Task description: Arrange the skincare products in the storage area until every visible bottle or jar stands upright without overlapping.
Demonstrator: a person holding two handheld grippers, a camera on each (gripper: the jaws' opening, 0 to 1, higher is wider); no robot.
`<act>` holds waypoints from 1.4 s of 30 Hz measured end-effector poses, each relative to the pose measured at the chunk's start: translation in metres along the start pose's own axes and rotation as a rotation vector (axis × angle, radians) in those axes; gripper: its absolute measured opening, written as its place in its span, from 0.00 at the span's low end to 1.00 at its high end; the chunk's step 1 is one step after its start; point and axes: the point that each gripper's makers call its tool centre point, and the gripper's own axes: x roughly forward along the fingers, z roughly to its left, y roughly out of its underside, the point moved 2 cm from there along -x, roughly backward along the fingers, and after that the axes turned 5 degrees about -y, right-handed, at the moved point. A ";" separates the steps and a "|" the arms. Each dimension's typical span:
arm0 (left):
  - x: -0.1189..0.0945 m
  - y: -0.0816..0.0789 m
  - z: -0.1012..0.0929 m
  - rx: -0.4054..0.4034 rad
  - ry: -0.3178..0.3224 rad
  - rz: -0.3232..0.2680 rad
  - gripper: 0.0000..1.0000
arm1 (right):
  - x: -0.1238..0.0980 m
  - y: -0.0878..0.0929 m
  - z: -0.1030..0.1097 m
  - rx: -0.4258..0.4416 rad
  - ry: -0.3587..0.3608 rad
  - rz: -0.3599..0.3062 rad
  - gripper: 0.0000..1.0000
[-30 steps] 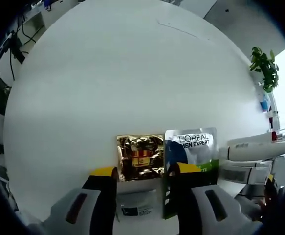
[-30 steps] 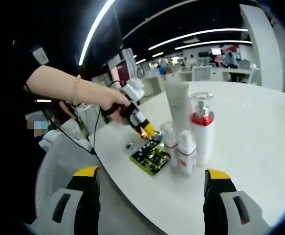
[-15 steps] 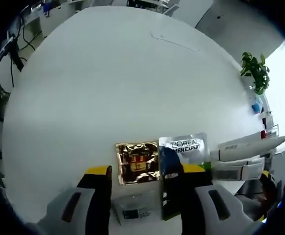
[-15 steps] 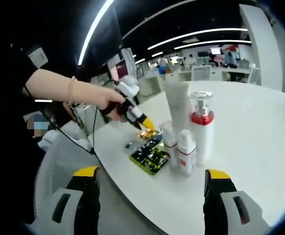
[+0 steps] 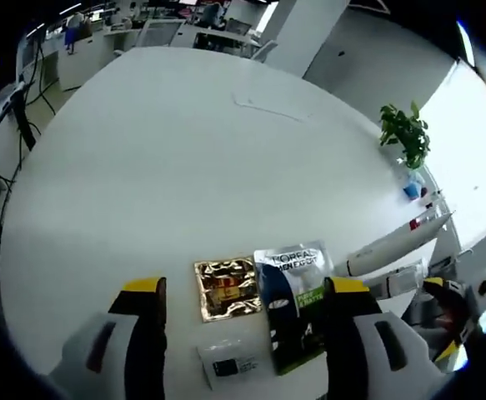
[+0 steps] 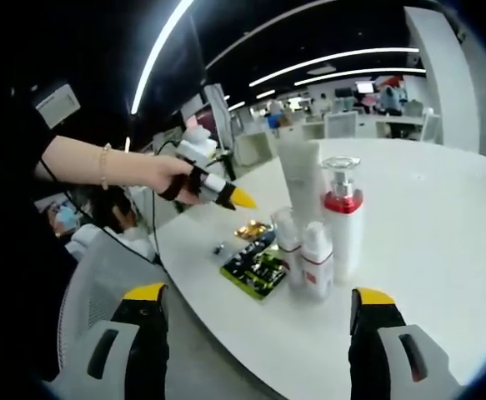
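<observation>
We see both the left tool (image 5: 243,317) and right tool (image 6: 259,321) spread apart, holding nothing, above the white bench (image 5: 184,150), where bottles (image 6: 343,221) stand upright beside flat sachets (image 5: 297,304).

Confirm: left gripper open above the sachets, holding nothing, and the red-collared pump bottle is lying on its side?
Not quite. The right gripper view shows the red-collared pump bottle standing upright among the other bottles, not on its side. The rest holds: the left gripper is open above the sachets, holding nothing.
</observation>
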 end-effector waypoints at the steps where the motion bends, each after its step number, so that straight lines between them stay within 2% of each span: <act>1: -0.004 -0.003 0.002 0.010 0.009 -0.025 0.76 | 0.000 0.000 0.000 -0.001 0.001 0.001 0.95; 3: -0.011 -0.004 0.003 0.020 0.019 -0.046 0.80 | 0.000 0.001 0.000 -0.002 0.002 0.003 0.95; 4: -0.022 -0.005 0.000 0.037 0.034 -0.066 0.81 | 0.000 0.001 -0.001 -0.002 0.004 0.004 0.95; 5: -0.023 -0.009 0.002 0.052 0.044 -0.097 0.83 | 0.000 0.000 -0.001 -0.002 0.004 0.004 0.95; 7: -0.029 -0.010 0.004 0.068 0.044 -0.116 0.85 | 0.001 0.001 0.000 0.001 0.003 0.001 0.96; 8: -0.038 -0.010 0.002 0.085 0.047 -0.136 0.86 | 0.001 0.000 0.000 -0.002 0.003 -0.002 0.96; 15: -0.058 -0.007 -0.007 0.131 0.090 -0.188 0.95 | 0.001 0.000 -0.002 -0.004 0.013 -0.006 0.99; 16: -0.066 -0.004 -0.010 0.157 0.098 -0.195 0.96 | 0.001 0.000 -0.003 -0.002 0.013 -0.007 0.99; 18: -0.070 -0.004 -0.009 0.201 0.105 -0.214 0.99 | 0.001 0.001 -0.003 -0.002 0.017 -0.002 0.99; 20: -0.085 0.001 -0.011 0.249 0.100 -0.229 0.99 | 0.001 0.001 -0.003 -0.004 0.019 -0.002 0.99; 22: -0.093 0.002 -0.006 0.305 0.095 -0.253 0.99 | 0.001 0.000 -0.003 -0.004 0.015 -0.005 0.99; 24: -0.098 0.006 -0.006 0.317 0.086 -0.254 0.99 | 0.001 -0.001 -0.002 0.001 0.006 -0.014 0.99; 28: -0.108 0.017 -0.012 0.349 0.077 -0.276 0.99 | 0.001 -0.001 -0.002 0.009 0.002 -0.010 0.99; 32: -0.114 0.033 -0.015 0.312 0.083 -0.300 0.99 | 0.000 -0.002 -0.002 0.005 0.004 -0.005 0.99; 36: -0.112 0.054 -0.010 0.275 0.066 -0.308 0.99 | -0.002 -0.001 -0.004 -0.017 0.006 0.016 0.99; 37: -0.114 0.061 -0.015 0.265 0.064 -0.305 0.99 | -0.003 0.000 -0.005 -0.029 0.012 0.021 0.99; 42: -0.115 0.079 -0.019 0.280 0.065 -0.310 0.99 | -0.012 0.001 -0.017 -0.013 0.045 0.006 0.99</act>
